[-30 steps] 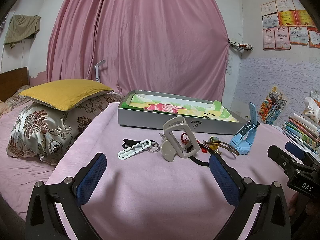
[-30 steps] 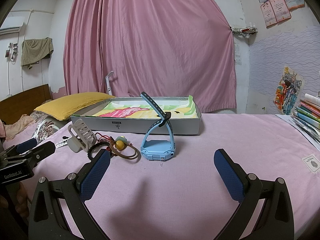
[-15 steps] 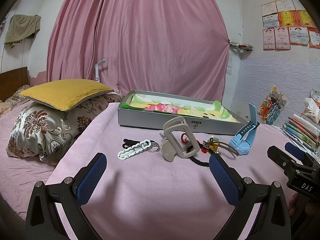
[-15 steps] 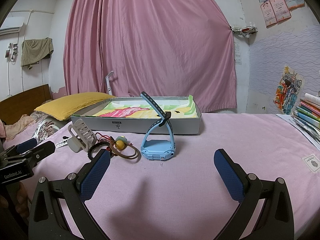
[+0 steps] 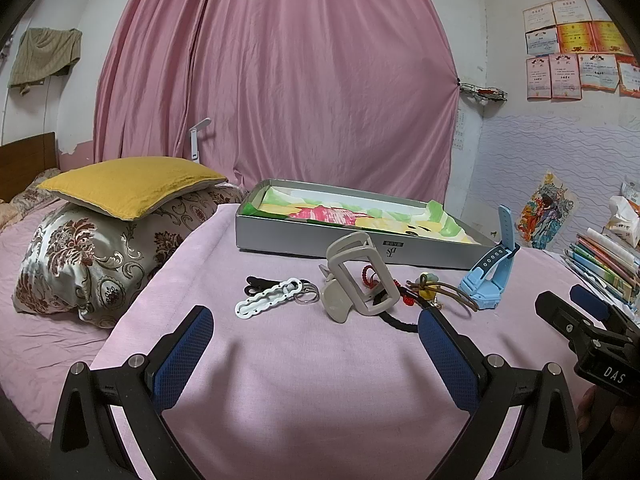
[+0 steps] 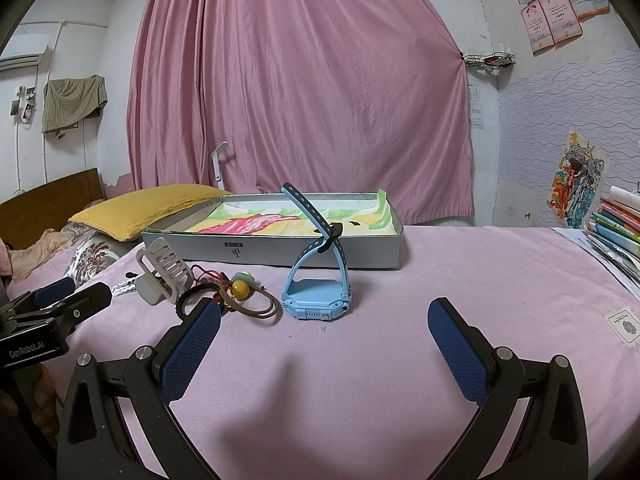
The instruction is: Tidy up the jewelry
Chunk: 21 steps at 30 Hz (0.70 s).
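Note:
A shallow grey box (image 5: 352, 246) (image 6: 276, 254) lined with colourful paper lies at the back of the pink-covered table. In front of it sit a beige hair claw (image 5: 356, 284) (image 6: 164, 270), a white chain clip with a key ring (image 5: 269, 302), a black braided band (image 6: 192, 298), a brown cord with a yellow bead (image 5: 428, 286) (image 6: 240, 290) and a blue watch (image 5: 490, 280) (image 6: 318, 280) standing on its case. My left gripper (image 5: 316, 344) hovers open before the clip and claw. My right gripper (image 6: 324, 340) is open just short of the watch.
A yellow pillow (image 5: 132, 184) on a floral cushion lies at the table's left edge, over a bed. Stacked books (image 6: 618, 232) (image 5: 604, 256) and a small card (image 6: 624, 326) sit at the right. A pink curtain (image 5: 280, 80) hangs behind.

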Each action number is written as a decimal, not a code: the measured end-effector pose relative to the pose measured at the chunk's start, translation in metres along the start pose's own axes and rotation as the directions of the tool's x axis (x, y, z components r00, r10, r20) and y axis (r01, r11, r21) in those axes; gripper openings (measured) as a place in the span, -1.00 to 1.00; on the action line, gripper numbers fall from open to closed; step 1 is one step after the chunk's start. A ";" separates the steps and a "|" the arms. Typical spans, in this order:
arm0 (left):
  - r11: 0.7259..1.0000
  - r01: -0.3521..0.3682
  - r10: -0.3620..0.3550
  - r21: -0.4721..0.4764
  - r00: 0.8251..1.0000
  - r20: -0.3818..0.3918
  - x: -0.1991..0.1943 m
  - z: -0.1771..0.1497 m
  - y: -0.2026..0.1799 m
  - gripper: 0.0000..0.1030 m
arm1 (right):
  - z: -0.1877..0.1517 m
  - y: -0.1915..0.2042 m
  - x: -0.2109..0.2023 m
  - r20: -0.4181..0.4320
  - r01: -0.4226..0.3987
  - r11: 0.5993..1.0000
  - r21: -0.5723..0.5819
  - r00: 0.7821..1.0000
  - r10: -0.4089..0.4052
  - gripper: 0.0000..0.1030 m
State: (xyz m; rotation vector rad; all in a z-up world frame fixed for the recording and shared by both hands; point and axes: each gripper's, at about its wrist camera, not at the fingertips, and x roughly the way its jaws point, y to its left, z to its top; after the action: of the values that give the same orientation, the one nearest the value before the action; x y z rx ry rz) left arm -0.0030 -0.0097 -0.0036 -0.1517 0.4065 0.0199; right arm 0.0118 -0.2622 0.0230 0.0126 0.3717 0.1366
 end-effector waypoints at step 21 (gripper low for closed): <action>0.999 0.034 -0.035 -0.007 0.994 -0.106 0.020 0.019 0.003 0.99 | 0.027 -0.006 0.010 -0.091 -0.013 1.000 -0.006 0.996 0.012 0.98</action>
State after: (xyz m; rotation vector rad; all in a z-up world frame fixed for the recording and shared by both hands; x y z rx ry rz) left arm 0.0225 -0.0044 0.0050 -0.1654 0.5096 -0.0210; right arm 0.0315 -0.2661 0.0443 0.0026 0.4624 0.1512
